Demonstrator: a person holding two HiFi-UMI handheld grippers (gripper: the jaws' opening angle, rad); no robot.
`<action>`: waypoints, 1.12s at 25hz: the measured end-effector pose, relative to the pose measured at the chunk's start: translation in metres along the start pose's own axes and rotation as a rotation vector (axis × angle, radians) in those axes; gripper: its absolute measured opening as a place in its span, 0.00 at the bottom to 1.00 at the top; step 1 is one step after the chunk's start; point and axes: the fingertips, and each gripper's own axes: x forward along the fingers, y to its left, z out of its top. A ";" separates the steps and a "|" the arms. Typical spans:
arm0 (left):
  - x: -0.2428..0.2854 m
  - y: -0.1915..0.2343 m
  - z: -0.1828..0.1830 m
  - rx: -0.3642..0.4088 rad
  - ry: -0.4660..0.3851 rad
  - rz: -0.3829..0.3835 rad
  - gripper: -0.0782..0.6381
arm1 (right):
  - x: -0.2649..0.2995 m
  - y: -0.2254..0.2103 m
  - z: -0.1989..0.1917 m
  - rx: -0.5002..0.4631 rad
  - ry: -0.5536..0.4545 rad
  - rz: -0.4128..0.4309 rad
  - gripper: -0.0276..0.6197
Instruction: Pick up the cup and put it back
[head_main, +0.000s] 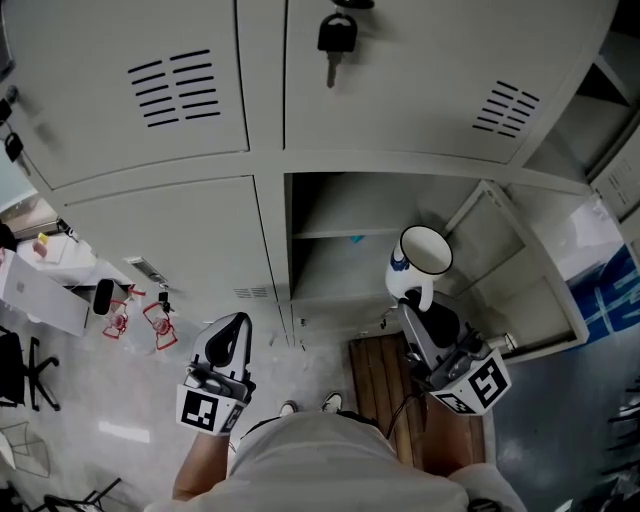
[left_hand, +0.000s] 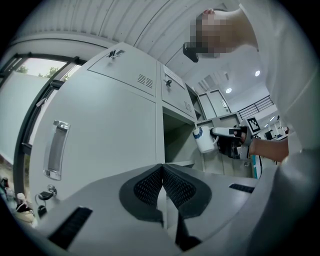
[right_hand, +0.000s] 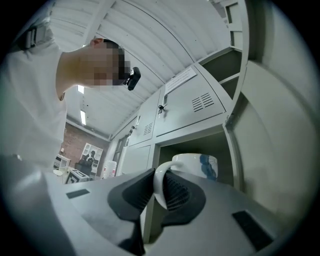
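Closest in, the left gripper (left_hand: 162, 182) sits idle at the person's side, its dark ribbed pads pressed together on nothing; across the body, the right gripper (right_hand: 157, 187) has its pads clamped on the handle loop of the white ceramic cup with the blue mark (right_hand: 196, 165); that cup is up in the air in front of the open compartment of the grey metal locker (head_main: 335, 262), resting on nothing; I'd call this the carry, with the pick-up done and the put-back to come; the next move calls for steering the cup in past the open door (head_main: 515, 255) and under the inner shelf (head_main: 330, 233), keeping it upright, landing its base flat, and only then easing the jaws off; the right gripper view gives the pinch on the handle, which the head view half hides beneath the cup's rim; the head view alone shows the door swung wide; the left gripper view, side-on, shows the cup hanging clear outside the opening
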 end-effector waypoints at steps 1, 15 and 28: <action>-0.001 0.000 0.000 0.002 0.002 0.001 0.14 | -0.004 0.001 0.000 0.002 0.003 -0.006 0.12; -0.013 0.005 0.002 -0.003 -0.001 0.000 0.14 | -0.053 0.018 0.005 0.045 -0.003 -0.097 0.12; -0.022 0.002 0.006 0.005 -0.015 -0.013 0.14 | -0.069 0.036 0.013 0.047 -0.004 -0.112 0.12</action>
